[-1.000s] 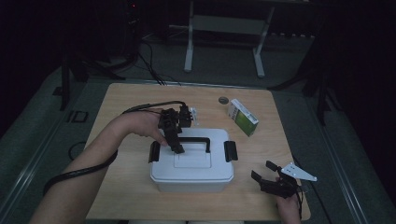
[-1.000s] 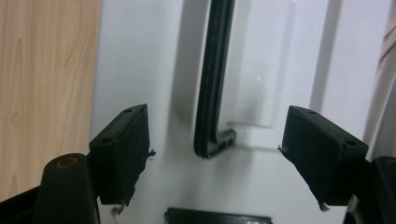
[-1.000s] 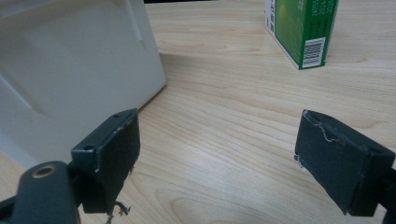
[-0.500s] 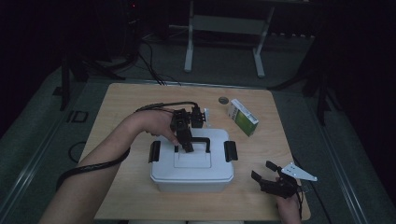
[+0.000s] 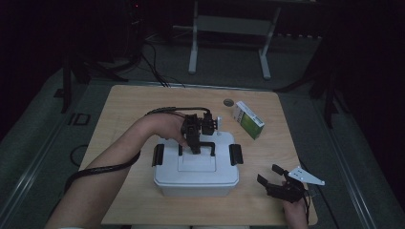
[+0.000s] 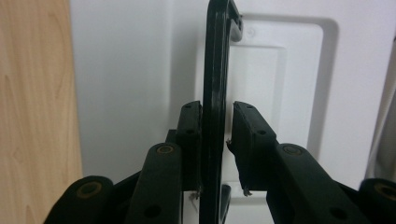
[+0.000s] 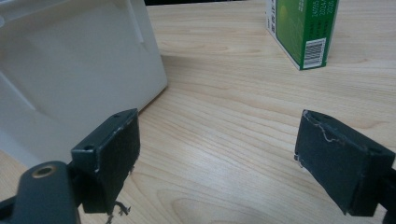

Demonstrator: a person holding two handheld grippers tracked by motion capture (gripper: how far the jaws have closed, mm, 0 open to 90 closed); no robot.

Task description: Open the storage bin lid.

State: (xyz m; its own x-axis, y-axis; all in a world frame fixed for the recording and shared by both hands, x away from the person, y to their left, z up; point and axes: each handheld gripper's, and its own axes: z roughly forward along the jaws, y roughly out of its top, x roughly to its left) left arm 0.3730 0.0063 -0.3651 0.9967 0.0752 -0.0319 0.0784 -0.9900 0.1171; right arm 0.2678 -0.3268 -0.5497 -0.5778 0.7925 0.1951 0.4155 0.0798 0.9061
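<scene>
A white lidded box (image 5: pixel 196 172) stands at the table's middle front, its black carry handle (image 5: pixel 204 142) raised upright. My left gripper (image 5: pixel 196 149) reaches down from the left over the lid. In the left gripper view the handle (image 6: pixel 215 70) stands between the jaws of my left gripper (image 6: pixel 217 109), which have just been closing. One pad touches the bar and a thin gap shows at the other. My right gripper (image 5: pixel 268 173) rests low at the front right, open with nothing between its jaws (image 7: pixel 219 135).
A green and white carton (image 5: pixel 248 119) stands at the back right of the wooden table (image 5: pixel 129 105), and it also appears in the right gripper view (image 7: pixel 303 28). A small round object (image 5: pixel 229 101) lies behind it. The box wall (image 7: pixel 70 70) is left of my right gripper.
My left gripper has moved right along the lid to the handle's middle, and its jaws have narrowed around the bar. The right gripper has kept still.
</scene>
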